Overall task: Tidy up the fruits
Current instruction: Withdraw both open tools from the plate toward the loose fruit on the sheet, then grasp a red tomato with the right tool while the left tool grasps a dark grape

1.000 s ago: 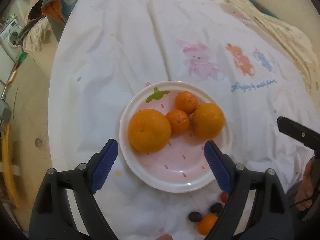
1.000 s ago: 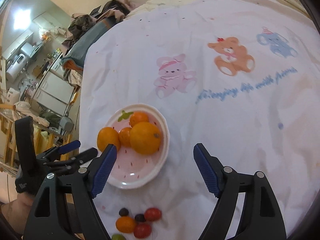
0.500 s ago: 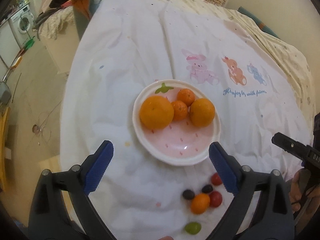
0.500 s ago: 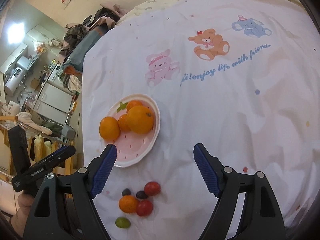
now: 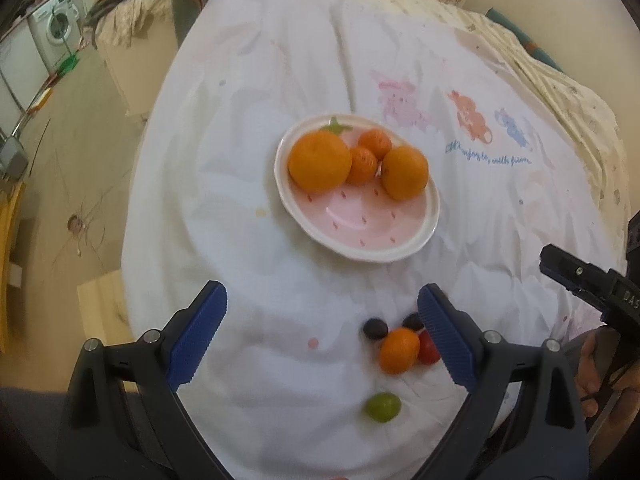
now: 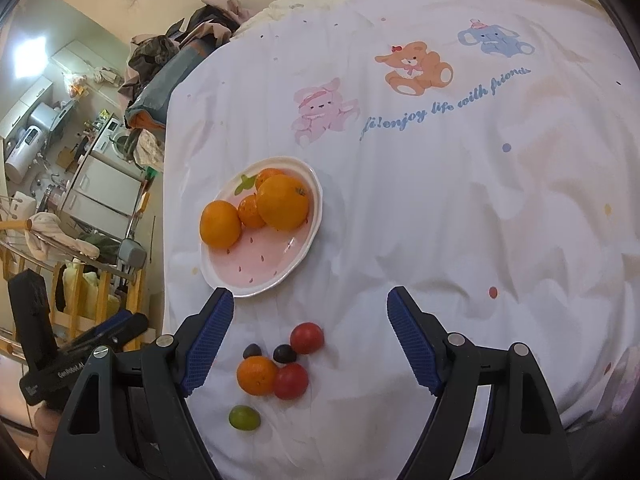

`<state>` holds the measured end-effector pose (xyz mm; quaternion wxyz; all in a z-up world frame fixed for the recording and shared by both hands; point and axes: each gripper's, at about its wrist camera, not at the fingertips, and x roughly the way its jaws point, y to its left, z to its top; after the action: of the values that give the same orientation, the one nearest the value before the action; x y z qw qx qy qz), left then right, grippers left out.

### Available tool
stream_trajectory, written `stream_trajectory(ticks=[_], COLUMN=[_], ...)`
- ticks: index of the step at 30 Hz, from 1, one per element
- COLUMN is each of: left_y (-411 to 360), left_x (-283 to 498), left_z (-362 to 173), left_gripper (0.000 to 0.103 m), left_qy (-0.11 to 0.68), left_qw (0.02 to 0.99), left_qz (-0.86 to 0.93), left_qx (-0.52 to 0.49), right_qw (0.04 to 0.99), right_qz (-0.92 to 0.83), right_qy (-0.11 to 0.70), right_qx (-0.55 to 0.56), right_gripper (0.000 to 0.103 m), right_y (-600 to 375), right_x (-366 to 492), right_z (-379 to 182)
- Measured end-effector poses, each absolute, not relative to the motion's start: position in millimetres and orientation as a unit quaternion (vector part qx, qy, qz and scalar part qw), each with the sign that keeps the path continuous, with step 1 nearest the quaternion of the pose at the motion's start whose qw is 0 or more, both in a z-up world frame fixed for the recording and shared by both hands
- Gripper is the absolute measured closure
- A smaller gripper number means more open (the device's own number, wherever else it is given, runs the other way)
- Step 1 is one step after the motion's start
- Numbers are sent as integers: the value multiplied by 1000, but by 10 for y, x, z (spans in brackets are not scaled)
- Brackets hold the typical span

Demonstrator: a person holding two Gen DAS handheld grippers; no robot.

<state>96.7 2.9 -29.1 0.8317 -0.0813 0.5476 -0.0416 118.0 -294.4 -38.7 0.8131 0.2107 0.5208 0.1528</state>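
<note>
The left gripper (image 5: 322, 330) is hovering with its blue-padded jaws spread wide and nothing between them, above bare cloth just near of the plate (image 5: 400, 250). The right gripper (image 6: 310, 330) is likewise hanging released and empty, its jaws framing a loose cluster of small fruit lying on the cloth: a small orange (image 6: 257, 376), two red tomatoes (image 6: 307, 337) (image 6: 291, 381), two dark grapes (image 6: 252, 351) (image 6: 285, 353) and, a little nearer and apart, a green grape (image 6: 244, 418). Just beyond that cluster the pink plate with its white rim is holding a large orange (image 5: 319, 162), a second orange (image 5: 404, 173) and two small mandarins (image 5: 362, 165) (image 5: 375, 143) touching between them, all gathered toward the plate's far side. Everything is sitting on a rumpled white sheet (image 6: 460, 208) printed with a pink rabbit, an orange bear, a blue elephant and blue script. To the left the sheet is dropping off toward a beige floor, with a washing machine (image 5: 54, 26) in the far left corner and heaped clothes (image 6: 172, 60) at the far edge. A bare hand (image 5: 596, 376) is gripping the right gripper's handle at the right margin of the left wrist view, and both tools are tilting downward toward the sheet.
</note>
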Motion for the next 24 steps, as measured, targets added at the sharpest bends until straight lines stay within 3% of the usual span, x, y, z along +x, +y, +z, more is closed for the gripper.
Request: stream_trajectory(ticks=[10,24], left_y=[-8,124], left_x=[923,1022], left_z=[-362,-449], left_gripper=[8,8], left_qy=[548,560], left_qw=[835,823], left_qz=[-19,6], left_qx=[-51,-96], right_qw=[807,763], right_qz=[148,173], right_qy=[539,597], right_qx=[190,178], right_gripper=[21,21], right_y=[-2829,-2510], right_x=[1164,1455], right_z=[-485,-868])
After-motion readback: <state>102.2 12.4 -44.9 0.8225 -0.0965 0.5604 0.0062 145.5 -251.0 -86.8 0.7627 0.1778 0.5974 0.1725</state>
